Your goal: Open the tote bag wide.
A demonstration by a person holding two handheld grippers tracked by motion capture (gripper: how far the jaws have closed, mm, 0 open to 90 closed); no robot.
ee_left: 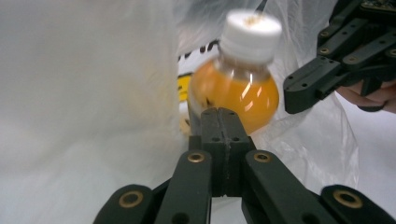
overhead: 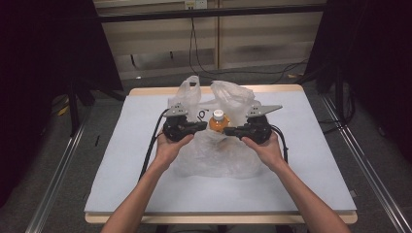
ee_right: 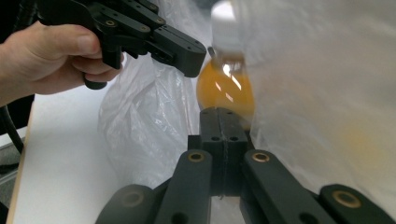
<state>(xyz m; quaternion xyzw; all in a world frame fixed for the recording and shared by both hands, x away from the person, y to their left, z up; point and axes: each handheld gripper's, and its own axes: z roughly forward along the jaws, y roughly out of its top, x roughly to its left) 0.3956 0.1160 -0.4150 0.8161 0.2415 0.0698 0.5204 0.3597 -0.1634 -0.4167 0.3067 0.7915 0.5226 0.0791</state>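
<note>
A bottle [overhead: 218, 121] of orange liquid with a white cap stands upright inside a clear plastic bag [overhead: 214, 162] at the middle of the table. My left gripper [overhead: 204, 126] is shut, its tip just left of the bottle's shoulder. On the other side my right gripper [overhead: 227, 131] is shut too, tip close to the bottle. In the left gripper view the closed jaws [ee_left: 220, 114] sit right before the bottle [ee_left: 238, 88], with the right gripper [ee_left: 292, 95] beyond. The right gripper view has its closed jaws [ee_right: 223, 114] before the bottle [ee_right: 226, 88] and the left gripper [ee_right: 194, 58] above.
The bag's handles [overhead: 194, 90] stand up behind the bottle and its crumpled body spreads toward me. The white table top [overhead: 145, 184] lies on a wooden board. Cables [overhead: 150, 155] trail from both grippers. Dark stands and floor rails flank the table.
</note>
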